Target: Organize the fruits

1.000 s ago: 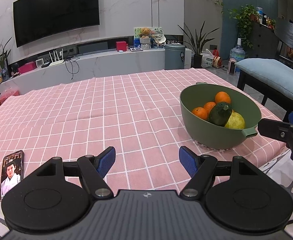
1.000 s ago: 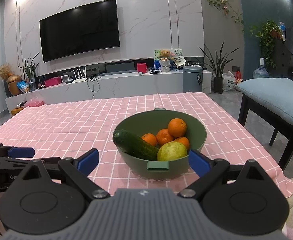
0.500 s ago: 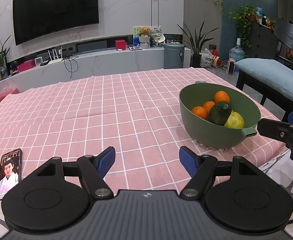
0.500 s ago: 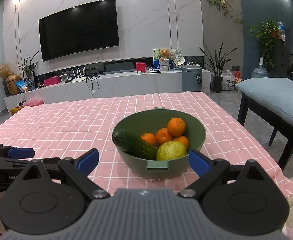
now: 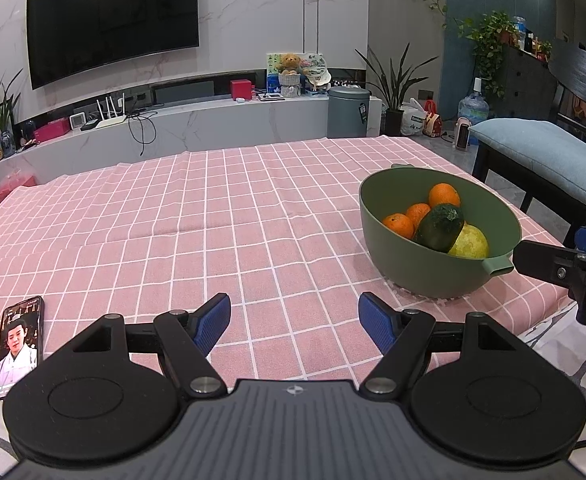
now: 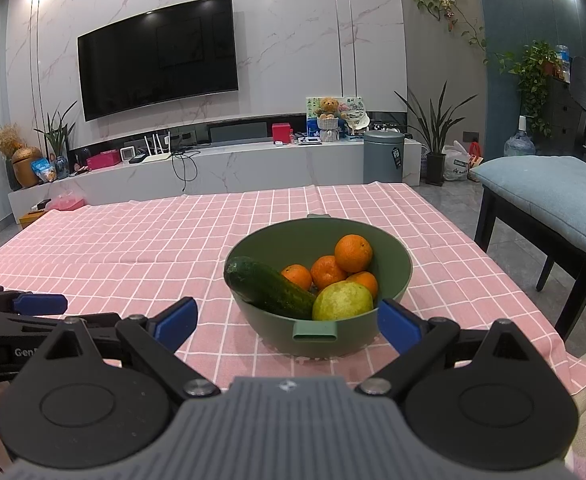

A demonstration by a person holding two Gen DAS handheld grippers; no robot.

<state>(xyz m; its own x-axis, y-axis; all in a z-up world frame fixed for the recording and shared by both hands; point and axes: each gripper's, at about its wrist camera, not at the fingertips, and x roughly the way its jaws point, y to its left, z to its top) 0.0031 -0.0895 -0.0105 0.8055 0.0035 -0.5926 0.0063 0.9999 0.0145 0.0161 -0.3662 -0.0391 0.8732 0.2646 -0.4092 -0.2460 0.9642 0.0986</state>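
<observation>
- The left gripper (image 5: 295, 322) is held with its blue pads spread wide and nothing between them, low over the pink checked tablecloth (image 5: 221, 216) at the table's near edge.
- The right gripper (image 6: 287, 326) is likewise spread and empty, its pads flanking the near wall of the green bowl (image 6: 389, 256) without clearly touching it.
- All visible fruit sits in the bowl: oranges (image 6: 353, 253), a yellow-green pear (image 6: 341, 301) and a cucumber (image 6: 271, 288) jutting over the rim at 9 o'clock.
- No fruit lies loose on the cloth; the scene fits fruit already gathered, or a full bowl awaiting sorting.
- From the left wrist view, the bowl stands at 2 o'clock, near the table's right edge, with a cushioned bench (image 5: 541, 156) beyond.
- Open cloth stretches from 10 to 12 o'clock; a phone (image 5: 20, 346) lies at 8 o'clock by the near edge.
</observation>
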